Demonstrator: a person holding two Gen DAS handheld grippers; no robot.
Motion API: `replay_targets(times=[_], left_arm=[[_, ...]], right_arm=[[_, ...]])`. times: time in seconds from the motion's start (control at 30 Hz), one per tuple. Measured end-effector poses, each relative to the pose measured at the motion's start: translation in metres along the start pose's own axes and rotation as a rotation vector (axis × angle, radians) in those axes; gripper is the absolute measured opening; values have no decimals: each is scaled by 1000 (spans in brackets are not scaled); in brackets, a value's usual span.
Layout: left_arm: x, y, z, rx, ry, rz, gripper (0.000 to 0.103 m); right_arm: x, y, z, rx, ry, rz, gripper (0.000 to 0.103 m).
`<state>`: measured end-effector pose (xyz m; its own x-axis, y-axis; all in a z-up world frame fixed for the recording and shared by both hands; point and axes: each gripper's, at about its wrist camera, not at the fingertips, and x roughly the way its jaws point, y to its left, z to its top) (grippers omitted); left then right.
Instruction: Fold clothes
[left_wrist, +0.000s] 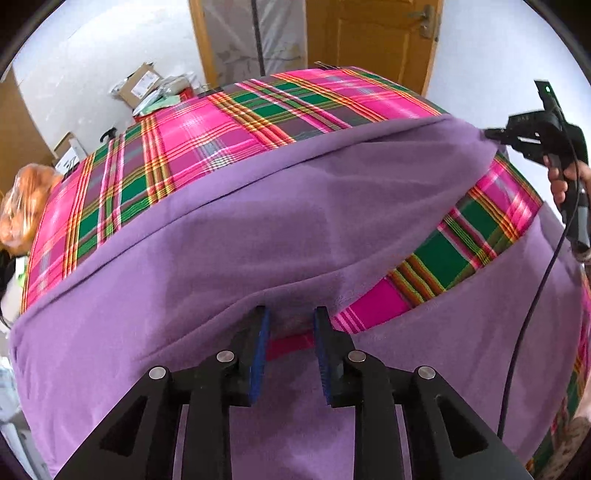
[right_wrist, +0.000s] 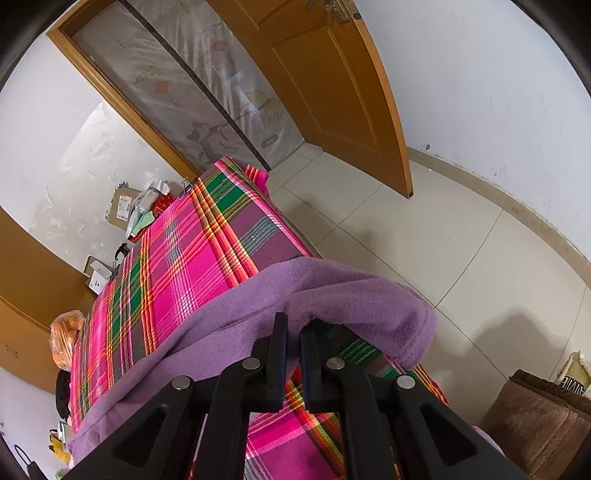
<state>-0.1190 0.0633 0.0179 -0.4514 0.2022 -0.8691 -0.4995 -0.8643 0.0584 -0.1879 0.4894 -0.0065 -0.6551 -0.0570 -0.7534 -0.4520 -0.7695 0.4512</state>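
Note:
A purple fleece cloth lies across a table covered with a pink and green plaid sheet. Its upper layer is raised in a taut ridge between the two grippers, and plaid shows under it on the right. My left gripper pinches the cloth's near edge between its blue pads, which stand partly apart. At the far right corner my right gripper, held by a hand, grips the cloth. In the right wrist view that gripper is shut on a rolled purple fold above the plaid sheet.
Cardboard boxes and an orange bag sit past the table's far left side. A wooden door stands open over a tiled floor. A brown cushion lies low right. A black cable hangs from the right gripper.

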Motion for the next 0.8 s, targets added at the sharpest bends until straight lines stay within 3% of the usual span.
replay_targets(times=[0.07,0.33,0.4,0.43,0.47,0.67,0.8], left_arm=[[0,-4,0,26,1,2,33],[1,-4,2,23,-16,0,36],[1,-4,1,20,-19,5,30],[0,-4,1,20,-20,15,11],[-2,-4,0,23,-23,21,7],[-35,2,-7,-3,-104,-36,5],[-45,2,-15,-4,-103,-78,5]], right_arm=[[2,-1,-1,2,5,-2,7],[6,-4,-1,6,11,-5,8],[4,-4,-1,6,7,-5,8],[2,-4,-1,5,3,-5,8],[0,-3,0,5,-1,-4,7],[-16,-1,0,-6,-22,14,7],[-27,-1,-2,-2,-33,28,7]])
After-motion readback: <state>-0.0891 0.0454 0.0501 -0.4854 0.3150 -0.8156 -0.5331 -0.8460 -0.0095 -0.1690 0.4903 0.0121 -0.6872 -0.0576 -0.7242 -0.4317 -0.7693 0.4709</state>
